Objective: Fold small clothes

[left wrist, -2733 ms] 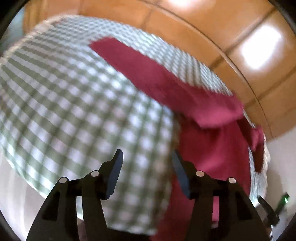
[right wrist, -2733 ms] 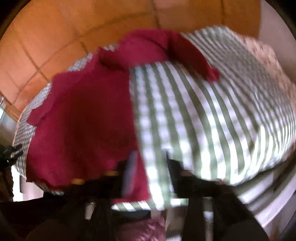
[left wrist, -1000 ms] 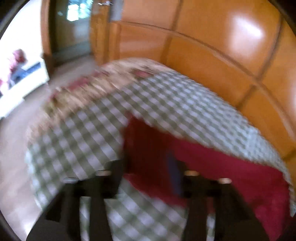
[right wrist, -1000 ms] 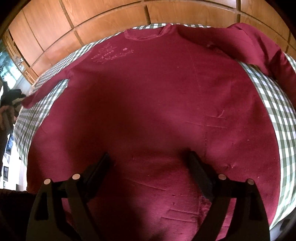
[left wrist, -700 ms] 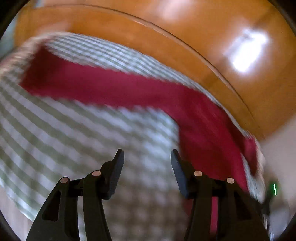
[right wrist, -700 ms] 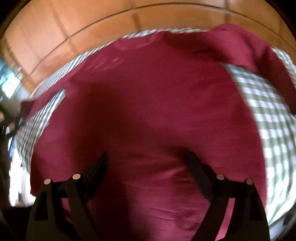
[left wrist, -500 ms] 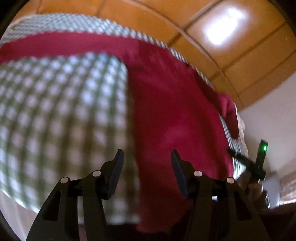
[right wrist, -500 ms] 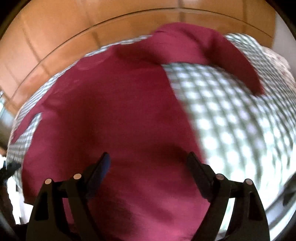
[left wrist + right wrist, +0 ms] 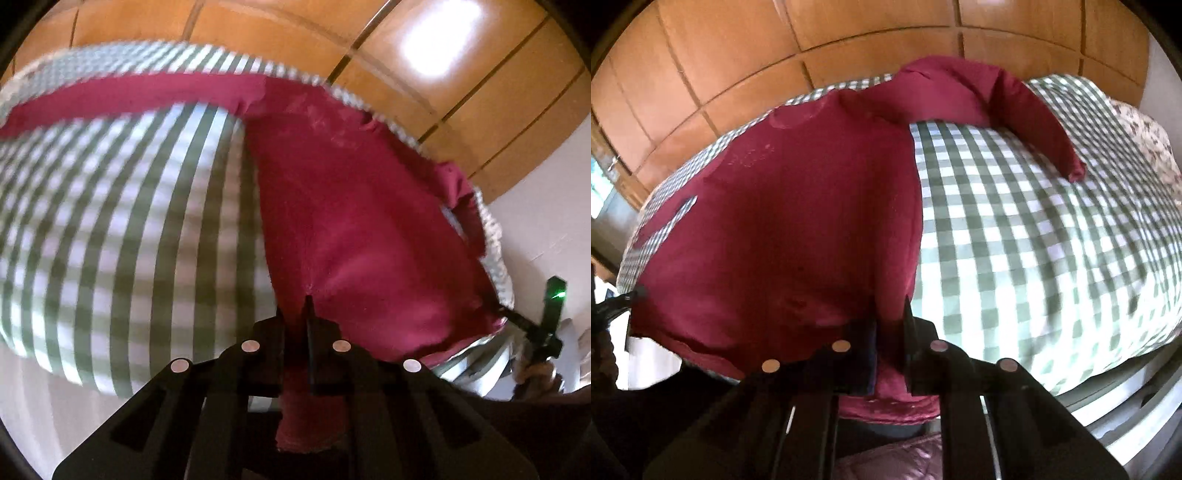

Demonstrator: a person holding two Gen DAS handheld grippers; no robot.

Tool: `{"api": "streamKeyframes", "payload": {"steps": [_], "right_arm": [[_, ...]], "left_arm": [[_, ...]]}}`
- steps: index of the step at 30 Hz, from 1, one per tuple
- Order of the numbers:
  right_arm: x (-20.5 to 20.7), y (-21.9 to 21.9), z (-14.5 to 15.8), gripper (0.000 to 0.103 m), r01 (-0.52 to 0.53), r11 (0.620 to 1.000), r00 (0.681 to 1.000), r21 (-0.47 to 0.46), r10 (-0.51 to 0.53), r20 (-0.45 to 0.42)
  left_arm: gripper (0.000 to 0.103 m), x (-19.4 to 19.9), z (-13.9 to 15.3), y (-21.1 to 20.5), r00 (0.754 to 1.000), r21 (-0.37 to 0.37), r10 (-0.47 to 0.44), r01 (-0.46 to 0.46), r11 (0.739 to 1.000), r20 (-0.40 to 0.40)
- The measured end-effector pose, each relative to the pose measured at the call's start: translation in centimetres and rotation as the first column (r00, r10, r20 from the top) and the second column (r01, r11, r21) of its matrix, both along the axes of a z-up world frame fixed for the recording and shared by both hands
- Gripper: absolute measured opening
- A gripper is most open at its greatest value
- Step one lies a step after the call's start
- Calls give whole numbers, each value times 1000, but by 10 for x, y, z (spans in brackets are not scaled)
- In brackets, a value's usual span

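A dark red long-sleeved top (image 9: 354,206) lies spread on a green-and-white checked bed cover (image 9: 110,229). My left gripper (image 9: 293,314) is shut on the top's near hem at its left corner. In the right wrist view the same top (image 9: 783,229) fills the left half, one sleeve (image 9: 1038,122) bent across the checked cover (image 9: 1052,240). My right gripper (image 9: 890,314) is shut on the hem at the right corner. In the left wrist view the other sleeve (image 9: 122,98) stretches out to the left.
Orange wooden panels (image 9: 849,44) stand behind the bed. A floral fabric (image 9: 1145,136) lies at the far right of the bed. The right gripper with a green light (image 9: 550,314) shows in the left wrist view. The bed's near edge (image 9: 1108,398) drops off below.
Both grippers were open half a second ago; both have now closed on the near hem of the red top, one at each corner.
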State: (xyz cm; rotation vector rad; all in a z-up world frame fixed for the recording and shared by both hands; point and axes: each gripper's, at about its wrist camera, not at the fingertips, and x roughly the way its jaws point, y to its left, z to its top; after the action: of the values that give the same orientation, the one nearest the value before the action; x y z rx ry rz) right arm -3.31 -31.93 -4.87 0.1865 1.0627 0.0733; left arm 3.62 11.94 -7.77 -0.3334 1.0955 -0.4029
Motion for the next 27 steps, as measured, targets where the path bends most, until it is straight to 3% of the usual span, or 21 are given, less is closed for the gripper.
{"api": "streamKeyframes", "payload": {"steps": [2,4,5,6,7,8,10,11,14,17,20,23,26,27], "right_arm": [[-2,5,-18,10,-24,1000,997,-15,23,-67],[-2,10,-33,10,-22,999,993,-33,18,-113],[1,8,-37,10,-10,1000,993,-26,7,-120],[3,6,-38,15,5,1000,993,-10,-6,-120],[2,5,-38,17,17,1000,993,2,-17,-118],[4,3,-36,20,26,1000,993,7,-25,-111],[7,-3,-31,38,39,999,995,-5,-39,-92],[8,-10,-26,39,56,998,996,-13,-57,-65],[16,-34,-10,48,151,988,989,-19,-151,9],[34,-67,0,49,264,964,962,-24,-262,74],[57,-98,1,62,378,924,921,-66,-367,132],[80,-126,-3,63,451,884,888,-119,-432,156],[105,-143,-8,62,471,865,879,-172,-444,173],[115,-149,-11,56,473,863,879,-178,-447,167]], "left_arm": [[7,1,-16,-2,999,68,7,-4,998,-39],[11,3,-20,-5,999,87,18,-15,996,-40],[15,6,-16,-4,999,83,33,-30,996,-40],[27,8,-12,-3,999,89,41,-38,995,-30],[42,9,-6,-2,999,105,53,-52,993,-9],[47,11,2,-1,998,125,67,-69,990,20],[48,17,20,-6,993,147,73,-86,985,89],[49,19,28,-9,991,151,63,-81,985,118],[63,29,43,-31,976,168,24,-62,984,217],[64,45,42,-66,970,183,-46,2,983,238],[64,67,32,-107,961,227,-109,50,973,256],[64,83,24,-130,954,251,-130,61,966,268],[64,99,13,-145,949,300,-141,53,952,281],[64,106,8,-147,952,301,-135,48,953,275]]}}
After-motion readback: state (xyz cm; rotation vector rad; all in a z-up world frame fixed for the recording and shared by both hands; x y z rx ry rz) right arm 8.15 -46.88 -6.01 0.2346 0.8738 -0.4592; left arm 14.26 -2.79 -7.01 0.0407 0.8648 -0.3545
